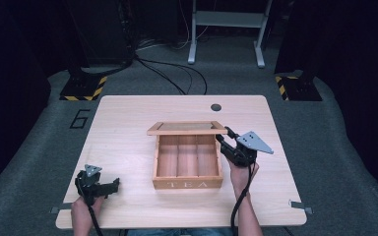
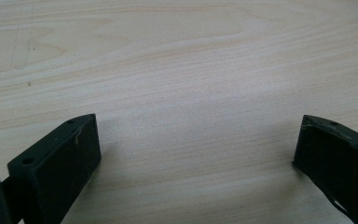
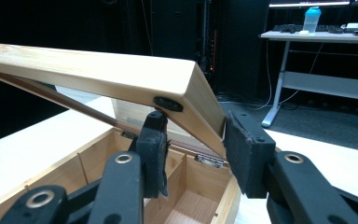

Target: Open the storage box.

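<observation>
Wooden tea box point(image 1: 187, 183), three compartments, lid point(image 1: 187, 128) raised

The lid point(image 3: 98, 77) is being cut off at the left frame edge; the box point(image 3: 98, 163) interior is being partly hidden by jaws.

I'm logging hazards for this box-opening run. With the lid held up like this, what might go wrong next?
1. The right gripper pinches only the corner edge of the glass-paned wooden lid of the wooden tea box; it may slip and the lid may drop shut.
2. The left gripper sits open on the pale wooden table, away from the box, so nothing steadies it; pushing the lid could slide or tip the box.
</observation>
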Available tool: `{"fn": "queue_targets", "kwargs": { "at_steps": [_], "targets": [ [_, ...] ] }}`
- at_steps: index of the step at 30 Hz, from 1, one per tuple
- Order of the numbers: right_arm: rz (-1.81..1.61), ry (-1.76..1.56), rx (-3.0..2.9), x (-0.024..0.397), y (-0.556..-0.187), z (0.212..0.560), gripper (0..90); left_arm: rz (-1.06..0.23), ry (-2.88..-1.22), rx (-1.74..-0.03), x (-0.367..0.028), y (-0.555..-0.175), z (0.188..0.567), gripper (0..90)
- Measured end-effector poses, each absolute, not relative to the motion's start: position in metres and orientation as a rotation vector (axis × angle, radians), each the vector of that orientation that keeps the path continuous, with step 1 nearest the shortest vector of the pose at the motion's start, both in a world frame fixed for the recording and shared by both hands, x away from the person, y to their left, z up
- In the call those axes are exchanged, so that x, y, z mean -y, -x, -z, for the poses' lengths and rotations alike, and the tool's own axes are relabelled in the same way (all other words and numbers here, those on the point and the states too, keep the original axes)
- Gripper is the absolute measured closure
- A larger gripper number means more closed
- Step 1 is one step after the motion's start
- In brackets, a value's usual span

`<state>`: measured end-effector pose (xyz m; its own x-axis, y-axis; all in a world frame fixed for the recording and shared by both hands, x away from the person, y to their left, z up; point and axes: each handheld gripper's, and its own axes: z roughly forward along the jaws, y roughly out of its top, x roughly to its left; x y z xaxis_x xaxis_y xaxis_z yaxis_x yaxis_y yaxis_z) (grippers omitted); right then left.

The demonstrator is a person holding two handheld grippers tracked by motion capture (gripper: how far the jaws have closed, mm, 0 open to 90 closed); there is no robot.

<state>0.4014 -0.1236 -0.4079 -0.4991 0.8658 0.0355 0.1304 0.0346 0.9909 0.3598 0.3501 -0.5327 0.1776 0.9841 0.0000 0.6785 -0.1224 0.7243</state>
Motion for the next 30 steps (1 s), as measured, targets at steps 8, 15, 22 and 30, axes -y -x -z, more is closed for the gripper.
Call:
{"fn": "queue_targets", "kwargs": {
  "at_steps": [8,15,22,30],
  "targets": [
    [-1.550,-1.026,-1.697,0.125,-0.407,0.405,58.8,-0.668,-1.882,-1.559,-0.351,-0.360,0.532,0.3],
    [-1.565,-1.036,-1.705,0.127,-0.414,0.401,58.4,-0.669,-1.882,-1.558,-0.351,-0.360,0.532,0.3],
    [-1.565,-1.050,-1.715,0.126,-0.420,0.399,58.2,-0.669,-1.882,-1.558,-0.351,-0.360,0.532,0.3],
    [-1.532,-1.065,-1.732,0.124,-0.427,0.396,58.4,-0.670,-1.882,-1.558,-0.351,-0.360,0.532,0.3]
  ]
}}
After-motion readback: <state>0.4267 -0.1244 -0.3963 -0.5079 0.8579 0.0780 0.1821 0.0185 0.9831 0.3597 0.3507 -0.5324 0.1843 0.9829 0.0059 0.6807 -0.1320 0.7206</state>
